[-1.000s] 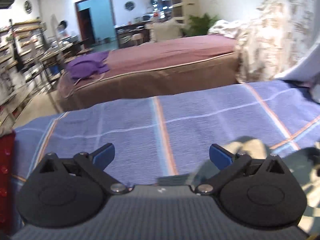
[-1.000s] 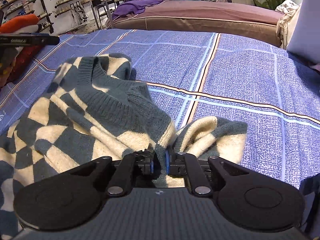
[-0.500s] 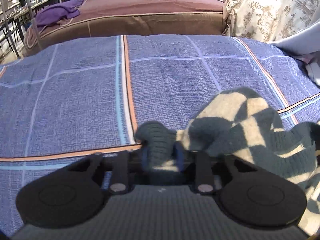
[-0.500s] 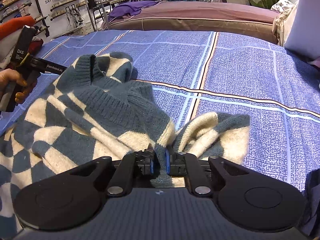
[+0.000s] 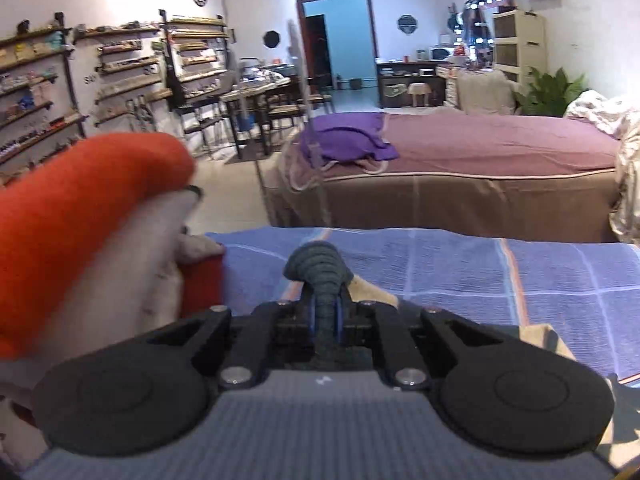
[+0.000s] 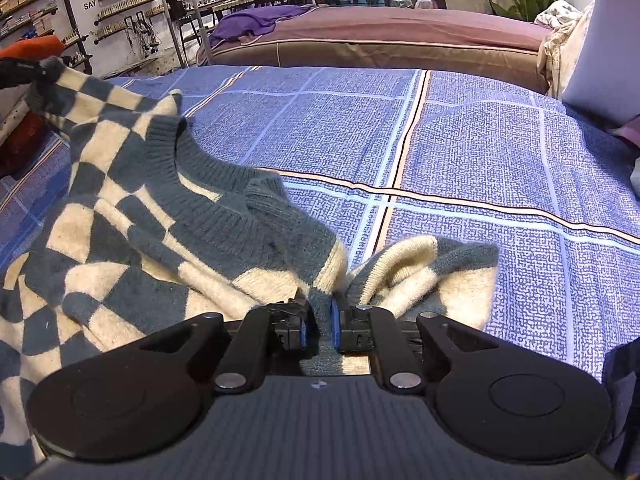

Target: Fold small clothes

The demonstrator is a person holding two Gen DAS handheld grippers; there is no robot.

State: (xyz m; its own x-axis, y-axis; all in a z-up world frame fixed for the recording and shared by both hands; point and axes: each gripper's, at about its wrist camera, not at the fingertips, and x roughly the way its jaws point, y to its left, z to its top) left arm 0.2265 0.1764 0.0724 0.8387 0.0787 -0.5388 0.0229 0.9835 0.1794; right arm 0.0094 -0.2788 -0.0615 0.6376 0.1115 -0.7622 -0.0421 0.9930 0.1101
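Between the blue pads of my right gripper (image 6: pixel 319 326) sits a fold of the checked sweater (image 6: pixel 132 240), a teal and cream knit, and the jaws are closed tight on it. From that pinch the sweater spreads away to my gripper's left, rumpled over the blue plaid bedspread (image 6: pixel 460 152), with its ribbed teal neckline standing up just ahead and left of the fingers. A cream and teal flap of the same knit lies just to the right of the pads, flat on the bedspread. Farther left and ahead, one end of the sweater rises off the bed, pulled up and stretched toward my left gripper (image 6: pixel 20 74), which shows only as a dark shape at the frame's edge. On the left wrist view, that gripper (image 5: pixel 326 318) is clamped on a ribbed teal edge of the sweater (image 5: pixel 320 268), which bunches into a knob just past the fingertips, above the bedspread (image 5: pixel 520 272). Cream knit hangs below and to the right of those jaws. Close on that gripper's left is a blurred orange and white bundle of cloth (image 5: pixel 92 208). Beyond the bedspread's far edge stands a second bed with a brown cover (image 5: pixel 480 160), a purple cloth (image 5: pixel 348 138) heaped on its near left corner.
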